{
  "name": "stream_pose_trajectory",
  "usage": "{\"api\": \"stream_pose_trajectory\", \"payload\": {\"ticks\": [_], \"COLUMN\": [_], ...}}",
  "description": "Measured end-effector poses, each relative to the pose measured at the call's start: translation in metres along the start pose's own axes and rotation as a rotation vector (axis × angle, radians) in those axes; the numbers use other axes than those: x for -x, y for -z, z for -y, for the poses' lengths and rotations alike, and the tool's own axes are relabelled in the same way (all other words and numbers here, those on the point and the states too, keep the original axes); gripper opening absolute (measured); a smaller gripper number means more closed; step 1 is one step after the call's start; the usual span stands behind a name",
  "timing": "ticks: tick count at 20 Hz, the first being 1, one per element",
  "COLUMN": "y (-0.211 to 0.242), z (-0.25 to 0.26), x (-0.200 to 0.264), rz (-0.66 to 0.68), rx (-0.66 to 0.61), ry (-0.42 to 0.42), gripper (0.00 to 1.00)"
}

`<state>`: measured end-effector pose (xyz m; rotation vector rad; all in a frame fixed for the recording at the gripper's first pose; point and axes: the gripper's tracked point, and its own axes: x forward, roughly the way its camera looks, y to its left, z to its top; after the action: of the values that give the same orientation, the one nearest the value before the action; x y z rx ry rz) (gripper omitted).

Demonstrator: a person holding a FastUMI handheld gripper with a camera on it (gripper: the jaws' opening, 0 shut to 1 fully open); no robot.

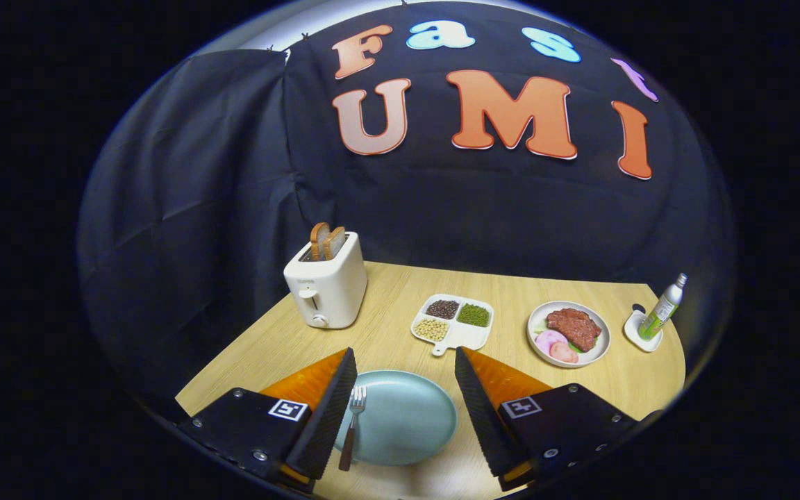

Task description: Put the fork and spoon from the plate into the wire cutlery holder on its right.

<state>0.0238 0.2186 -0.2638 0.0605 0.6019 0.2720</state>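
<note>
Hand-held gripper (405, 361) open above wooden table (386, 295); black cloth wall (233, 173) behind.

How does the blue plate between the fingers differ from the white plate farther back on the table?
The blue plate lies between the open gripper's fingers and carries just a fork at its edge; the white plate sits beyond them, smaller in the view, holding meat and other food. Both are round and rest flat on the wooden table.

Black tool (405, 361), orange-backed ribbed fingers (330, 410), square markers

Gripper-mounted view, down over table (386, 292)
</note>
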Motion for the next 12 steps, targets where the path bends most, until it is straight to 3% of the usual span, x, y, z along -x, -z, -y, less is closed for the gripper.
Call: {"api": "stream_pose_trajectory", "payload": {"ticks": [4,12], "y": [0.021,0.108], "z": [-0.024,-0.055], "x": [-0.017,-0.042], "rz": [-0.072,-0.418], "rx": [0.028,0.084], "ry": [-0.030,-0.077], "gripper": [0.86,0.86]}}
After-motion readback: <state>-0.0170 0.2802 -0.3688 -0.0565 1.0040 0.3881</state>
